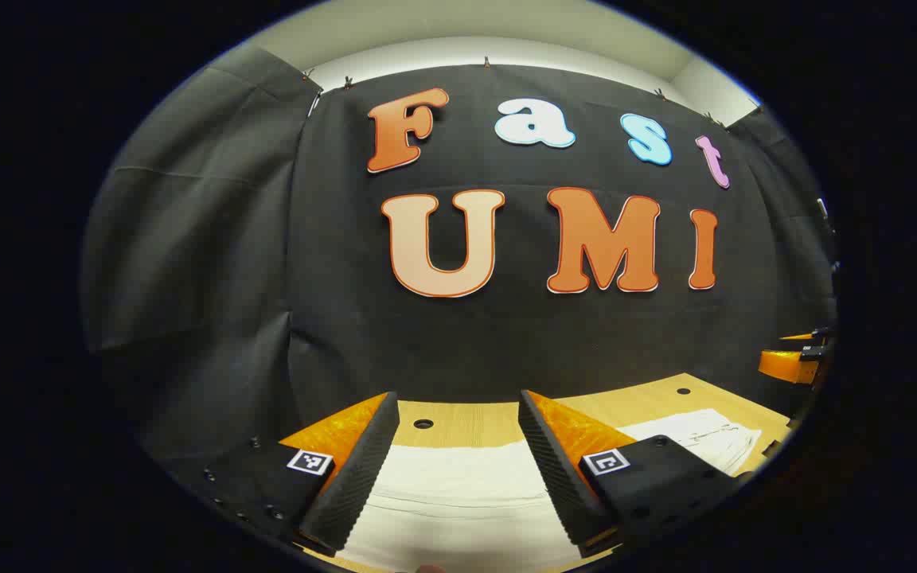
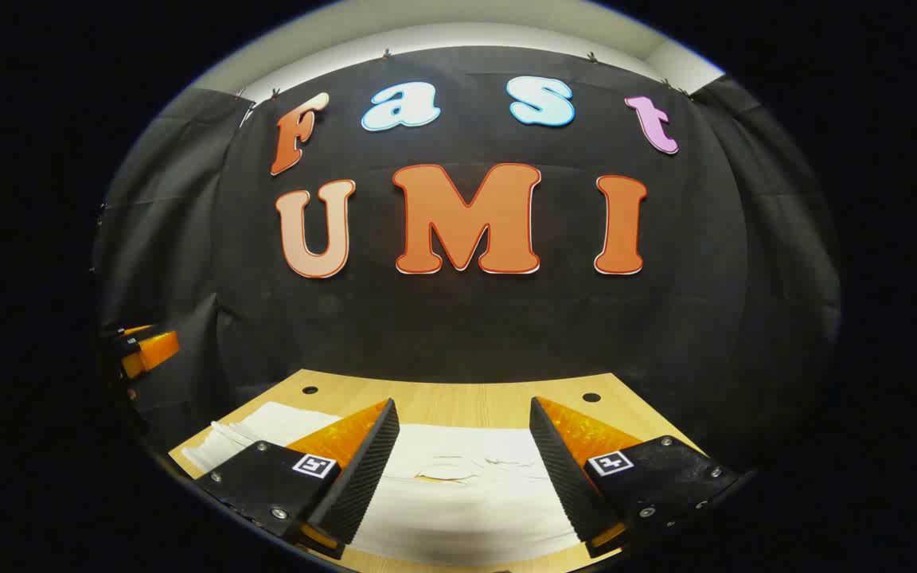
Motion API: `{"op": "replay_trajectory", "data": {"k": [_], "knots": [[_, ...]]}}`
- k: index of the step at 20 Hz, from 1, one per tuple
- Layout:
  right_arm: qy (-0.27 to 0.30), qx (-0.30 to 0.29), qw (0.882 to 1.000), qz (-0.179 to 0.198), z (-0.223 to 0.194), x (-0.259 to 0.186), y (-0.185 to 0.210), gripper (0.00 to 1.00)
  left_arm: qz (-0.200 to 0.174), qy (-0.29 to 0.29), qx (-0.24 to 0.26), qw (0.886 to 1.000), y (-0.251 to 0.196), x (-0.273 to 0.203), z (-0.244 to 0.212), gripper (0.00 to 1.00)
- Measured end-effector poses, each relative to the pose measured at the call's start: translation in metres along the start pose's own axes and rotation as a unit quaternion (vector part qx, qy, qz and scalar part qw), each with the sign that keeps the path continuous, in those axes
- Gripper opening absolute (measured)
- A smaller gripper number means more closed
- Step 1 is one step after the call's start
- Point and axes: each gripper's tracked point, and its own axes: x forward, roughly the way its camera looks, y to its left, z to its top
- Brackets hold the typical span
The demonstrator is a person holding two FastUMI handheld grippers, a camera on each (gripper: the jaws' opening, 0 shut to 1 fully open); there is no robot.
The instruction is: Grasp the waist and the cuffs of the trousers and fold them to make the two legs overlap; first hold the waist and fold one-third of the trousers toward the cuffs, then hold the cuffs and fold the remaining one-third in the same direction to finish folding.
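White trousers (image 1: 458, 493) are spread flat on the wooden bench (image 1: 466, 422), reaching toward its far edge. The left gripper (image 1: 458, 469) and right gripper (image 2: 462, 469) are held above the cloth, jaws parted wide, nothing gripped between them.

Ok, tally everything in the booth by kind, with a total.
White trousers: 1
Wooden table: 1
Grippers: 2, left gripper and right gripper, both open above the trousers
Total: 4
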Motion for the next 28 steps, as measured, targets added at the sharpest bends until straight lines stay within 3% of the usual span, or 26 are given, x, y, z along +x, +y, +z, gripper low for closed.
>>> {"op": "replay_trajectory", "data": {"k": [10, 20, 25, 28], "knots": [[0.013, -0.003, 1.0, 0.002, -0.007, 0.004, -0.006, 0.99, 0.019, 0.005, 0.008, 1.0, 0.01, 0.008, -0.003, 0.98], [0.026, -0.002, 1.0, 0.004, -0.014, 0.017, -0.006, 0.99, 0.014, 0.014, 0.005, 1.0, 0.011, 0.019, -0.009, 0.98], [0.073, 0.064, 0.995, 0.013, -0.037, 0.022, -0.016, 0.99, 0.024, 0.014, 0.006, 1.0, 0.012, 0.029, -0.01, 0.99], [0.118, 0.137, 0.984, 0.007, -0.06, 0.02, -0.035, 0.99, 0.025, 0.017, 0.006, 1.0, 0.008, 0.037, -0.01, 0.98]]}}
